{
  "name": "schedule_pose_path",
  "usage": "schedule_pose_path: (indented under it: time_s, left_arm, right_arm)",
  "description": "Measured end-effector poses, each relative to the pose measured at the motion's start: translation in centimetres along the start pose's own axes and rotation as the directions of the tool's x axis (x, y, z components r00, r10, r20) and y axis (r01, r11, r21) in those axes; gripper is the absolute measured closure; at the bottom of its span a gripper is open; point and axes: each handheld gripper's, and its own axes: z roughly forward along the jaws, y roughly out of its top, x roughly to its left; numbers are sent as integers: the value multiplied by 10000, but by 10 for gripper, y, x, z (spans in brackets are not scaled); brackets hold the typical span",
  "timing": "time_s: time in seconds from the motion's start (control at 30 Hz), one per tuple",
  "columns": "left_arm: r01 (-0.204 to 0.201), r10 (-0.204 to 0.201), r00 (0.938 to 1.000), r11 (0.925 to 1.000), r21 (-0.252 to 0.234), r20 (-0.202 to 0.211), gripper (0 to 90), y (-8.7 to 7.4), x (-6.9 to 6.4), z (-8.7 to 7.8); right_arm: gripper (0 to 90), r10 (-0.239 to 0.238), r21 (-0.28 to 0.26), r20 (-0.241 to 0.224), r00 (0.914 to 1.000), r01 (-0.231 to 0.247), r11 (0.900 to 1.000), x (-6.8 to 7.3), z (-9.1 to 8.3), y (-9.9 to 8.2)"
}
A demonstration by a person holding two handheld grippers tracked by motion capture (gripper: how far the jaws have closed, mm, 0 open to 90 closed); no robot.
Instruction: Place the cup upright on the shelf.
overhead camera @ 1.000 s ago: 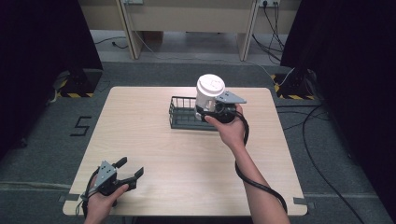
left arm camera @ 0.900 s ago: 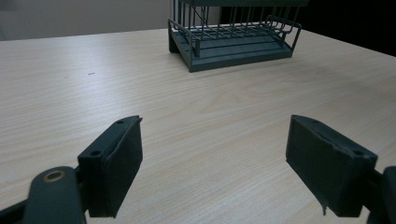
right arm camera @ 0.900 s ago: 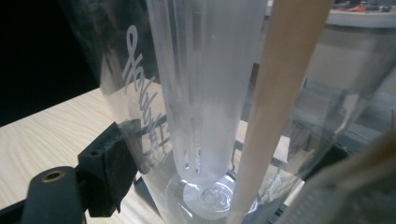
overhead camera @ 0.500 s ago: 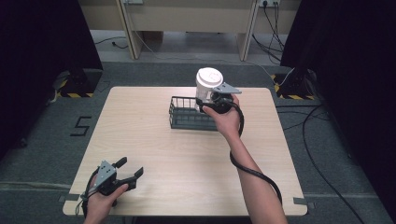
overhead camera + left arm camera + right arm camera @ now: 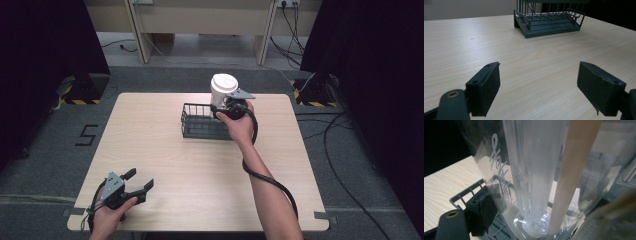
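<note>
My right gripper (image 5: 226,106) clamps the clear white-lidded jug (image 5: 222,90), held over the far right corner of the wire rack (image 5: 200,121). Best lowered straight, base level, clearing the rim wires. Left gripper (image 5: 139,182) rests open on the bench (image 5: 200,170), well behind.

Bare worktop (image 5: 165,145) lies open between left gripper (image 5: 134,188) and rack (image 5: 200,126); the jug (image 5: 223,90) blocks the rack's right end.

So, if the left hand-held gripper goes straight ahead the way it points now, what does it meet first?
Probably the dark wire rack; bare table lies before the left hand-held gripper until then.
</note>
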Motion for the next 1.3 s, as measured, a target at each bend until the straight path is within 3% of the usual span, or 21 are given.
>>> schedule_pose_path:
  time_s: [0.6,0.9,1.3]
  left_arm:
    - [6,-6,10000,10000,-6,22,181,0,0,0]
    - [0,0,10000,10000,1,26,181,0,0,0]
    - [-9,9,10000,10000,14,29,181,0,0,0]
  right_arm:
    - [187,68,913,76,9999,-74,9958,8,28,-26]
    - [183,-271,924,120,9996,259,9954,11,28,-27]
    - [160,-124,572,1,9999,124,9983,11,25,-31]
